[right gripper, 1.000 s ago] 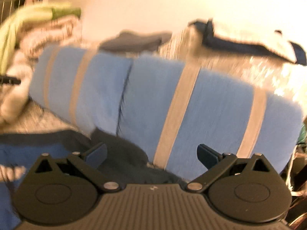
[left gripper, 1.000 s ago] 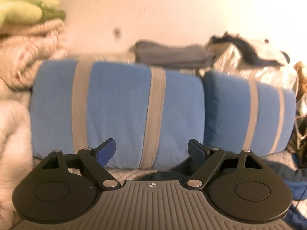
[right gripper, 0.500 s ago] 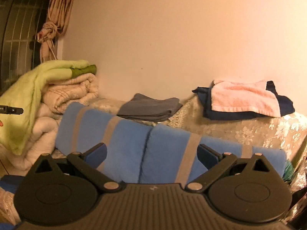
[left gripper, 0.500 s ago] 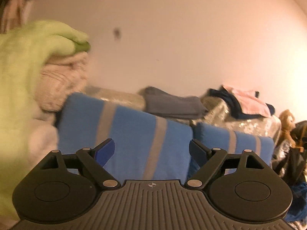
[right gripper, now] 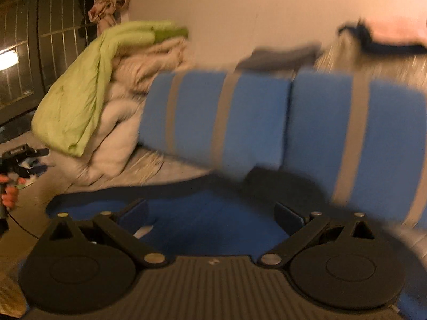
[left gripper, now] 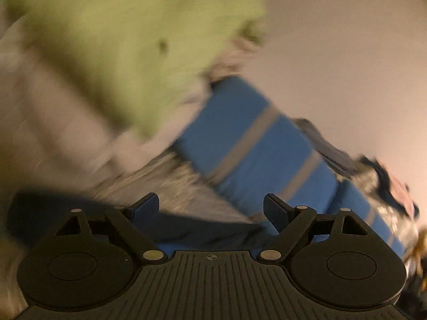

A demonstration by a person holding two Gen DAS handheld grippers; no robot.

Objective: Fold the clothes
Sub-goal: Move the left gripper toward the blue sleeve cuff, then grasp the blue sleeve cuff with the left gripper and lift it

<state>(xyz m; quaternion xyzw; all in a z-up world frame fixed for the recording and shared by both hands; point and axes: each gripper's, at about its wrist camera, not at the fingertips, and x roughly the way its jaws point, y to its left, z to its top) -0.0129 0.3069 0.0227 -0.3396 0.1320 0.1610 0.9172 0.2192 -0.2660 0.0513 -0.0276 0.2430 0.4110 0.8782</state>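
A blue garment with a dark border lies spread on the bed just below my right gripper, which stands open with nothing between its fingers. In the blurred, tilted left wrist view the same dark blue cloth lies under my left gripper. That gripper is open too and holds nothing. At the far left edge of the right wrist view a hand holds a black tool; I cannot tell whether it is the left gripper.
Two blue pillows with grey stripes stand behind the garment. A green blanket drapes over a cream quilt pile at the left. Behind the pillows lie a folded grey garment and a pink and navy pile. A barred window is at the far left.
Both views rose toward the wall, then dropped back to the bed. The left view has rolled and swung left toward the green blanket. Both grippers stay open.
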